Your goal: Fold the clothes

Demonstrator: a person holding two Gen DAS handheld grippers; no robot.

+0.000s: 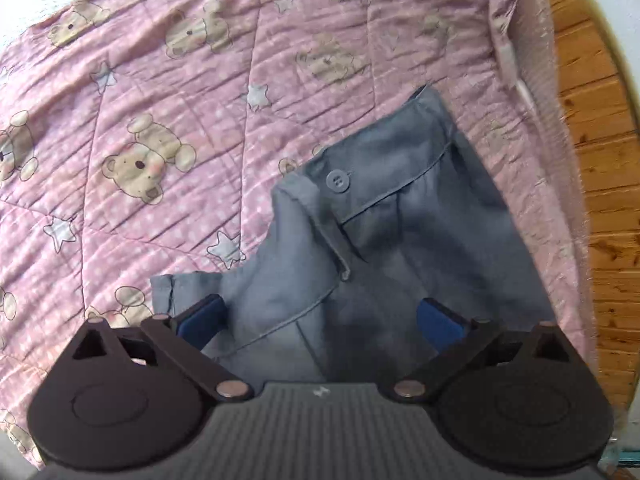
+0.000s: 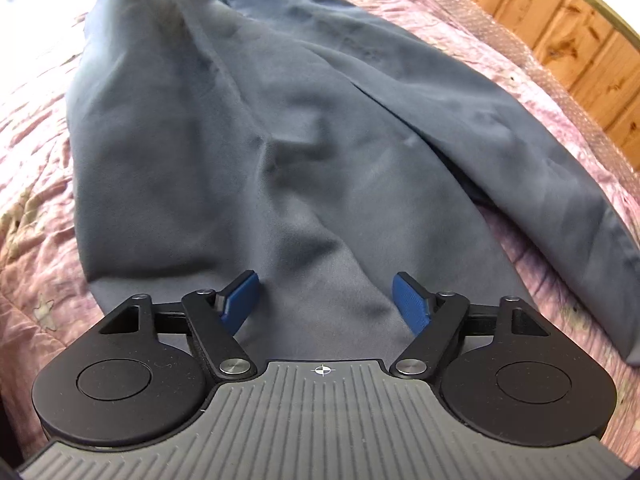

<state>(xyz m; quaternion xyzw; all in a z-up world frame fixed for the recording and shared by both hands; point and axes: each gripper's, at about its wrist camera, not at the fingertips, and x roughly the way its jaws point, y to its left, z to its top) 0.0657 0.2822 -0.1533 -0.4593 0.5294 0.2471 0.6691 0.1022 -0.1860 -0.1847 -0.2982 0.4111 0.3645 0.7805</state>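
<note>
Cloth: blue-grey woven fabric, a pair of trousers (image 2: 280,152), lay spread on a pink quilt (image 1: 160,80).
Quilt print: beige teddy bears and white stars on pink with small white dots; quilted seams ran across it in straight lines.
Writing: no brand, label or readable text showed on the trousers or quilt; only a small white cross-hair mark sat on the grey ribbed body of each tool.
Waistband: in the left wrist view the button (image 1: 338,181) end of the trousers lay uppermost, the band folded over on itself, a piped pocket seam curving below it.
Legs: in the right wrist view two legs ran away from the camera, the right-hand one lying partly apart, with a strip of quilt showing between them lower down.
Edges: the trousers lay near the bed's edge, where a wooden plank wall (image 2: 580,40) rose just beyond the quilt's border.
Open room: a broad stretch of bare quilt lay beyond and to the left of the waistband in the left wrist view.
Left gripper (image 1: 320,316): pointed steeply down over the waistband end, its blue pads (image 1: 200,320) parted with cloth lying between them, neither pad pressing on it.
Right gripper (image 2: 324,300): pointed steeply down over the leg cloth, pads parted, fabric beneath the gap, nothing clamped.
Blur: the left wrist view was softly smeared.
</note>
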